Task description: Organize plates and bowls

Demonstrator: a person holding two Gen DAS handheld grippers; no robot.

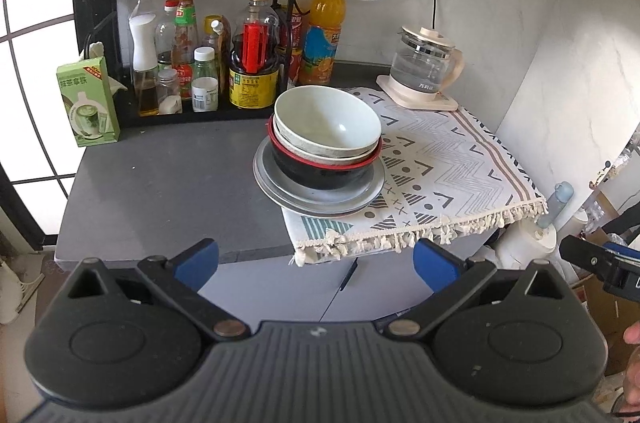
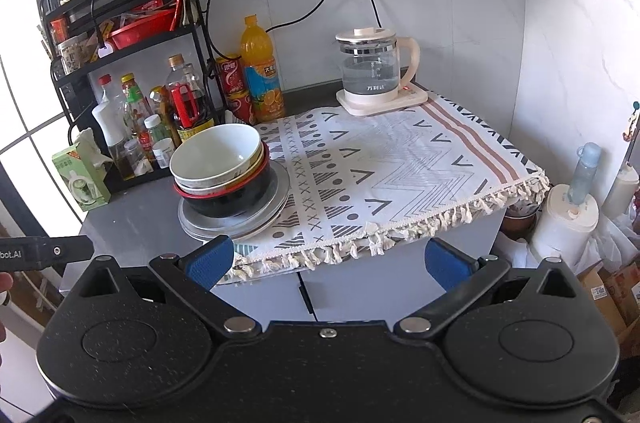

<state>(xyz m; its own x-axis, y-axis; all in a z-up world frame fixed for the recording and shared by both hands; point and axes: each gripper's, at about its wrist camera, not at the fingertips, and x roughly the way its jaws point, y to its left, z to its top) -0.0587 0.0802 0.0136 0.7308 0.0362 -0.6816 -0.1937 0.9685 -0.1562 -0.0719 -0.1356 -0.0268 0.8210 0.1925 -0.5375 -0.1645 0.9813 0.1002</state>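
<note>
pale green bowl point(image 1: 328, 121), geometric-patterned cloth point(image 1: 448, 159), perhaps cream

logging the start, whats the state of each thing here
left gripper: open, empty
right gripper: open, empty
bowls: nested, upright, on the plates
plates: stacked, partly on the cloth
kettle: lid on, plugged in

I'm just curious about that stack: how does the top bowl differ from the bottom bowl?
The top bowl is pale and whitish; the bottom bowl is black with a red rim. The top bowl nests inside other bowls, while the bottom bowl sits directly on the grey plates. Both are round, upright and empty-looking.
</note>
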